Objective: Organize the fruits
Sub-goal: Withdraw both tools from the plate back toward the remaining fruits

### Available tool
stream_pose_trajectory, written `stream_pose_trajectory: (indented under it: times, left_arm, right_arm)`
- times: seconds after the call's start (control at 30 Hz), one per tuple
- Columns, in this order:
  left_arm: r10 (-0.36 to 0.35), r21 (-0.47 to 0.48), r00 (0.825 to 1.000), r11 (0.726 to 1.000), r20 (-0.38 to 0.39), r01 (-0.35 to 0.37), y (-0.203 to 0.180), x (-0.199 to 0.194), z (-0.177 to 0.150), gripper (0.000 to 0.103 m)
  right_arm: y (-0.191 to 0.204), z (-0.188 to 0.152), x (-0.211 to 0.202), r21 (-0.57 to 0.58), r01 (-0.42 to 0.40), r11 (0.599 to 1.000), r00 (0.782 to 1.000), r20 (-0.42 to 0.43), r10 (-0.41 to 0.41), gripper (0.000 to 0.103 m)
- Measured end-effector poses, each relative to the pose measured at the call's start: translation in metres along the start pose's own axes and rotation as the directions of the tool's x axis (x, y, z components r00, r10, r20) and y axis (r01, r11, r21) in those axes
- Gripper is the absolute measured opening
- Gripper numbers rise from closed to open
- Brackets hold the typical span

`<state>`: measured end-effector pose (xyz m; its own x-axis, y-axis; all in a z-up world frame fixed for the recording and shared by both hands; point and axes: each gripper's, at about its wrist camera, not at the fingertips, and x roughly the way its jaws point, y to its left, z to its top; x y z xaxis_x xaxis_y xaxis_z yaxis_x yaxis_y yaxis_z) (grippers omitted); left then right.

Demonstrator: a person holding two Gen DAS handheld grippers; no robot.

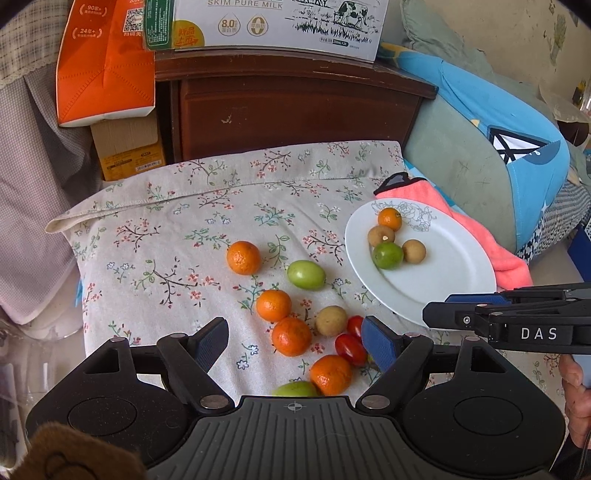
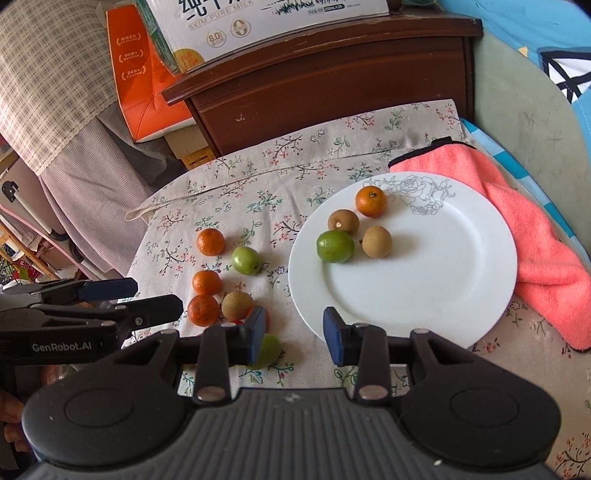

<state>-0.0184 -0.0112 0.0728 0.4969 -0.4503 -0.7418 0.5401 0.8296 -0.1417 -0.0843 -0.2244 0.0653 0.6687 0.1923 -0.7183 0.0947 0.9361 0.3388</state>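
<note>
A white plate (image 2: 424,280) on the flowered cloth (image 1: 166,236) holds a small orange (image 2: 370,201), two brown longans (image 2: 343,221) and a green fruit (image 2: 335,246). Left of the plate (image 1: 447,258), loose on the cloth, lie several oranges (image 1: 243,257), a green fruit (image 1: 306,274), a longan (image 1: 330,320) and two red cherry tomatoes (image 1: 349,347). My left gripper (image 1: 295,345) is open wide above this pile, with an orange (image 1: 291,336) below the gap between its fingers. My right gripper (image 2: 295,339) is open with a narrow gap and nothing in it, over the plate's near rim.
A pink towel (image 2: 524,229) lies under the plate's right side. Behind the cloth stands a dark wooden cabinet (image 1: 295,107) with a milk carton box (image 1: 280,22) on top and an orange box (image 1: 105,62) beside it. A blue and green cushion (image 1: 480,140) fills the right.
</note>
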Motion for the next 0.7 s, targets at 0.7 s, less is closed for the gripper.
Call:
stream_pose_trajectory:
  times: [0.7]
  left_arm:
    - [0.021,0.125,0.997,0.992,-0.069,-0.012,-0.006,0.013,-0.043,0.079]
  right_arm:
    - [0.026,-0.017,0.032,-0.117,-0.034,0.993,0.995,-0.102,0.022,0.040]
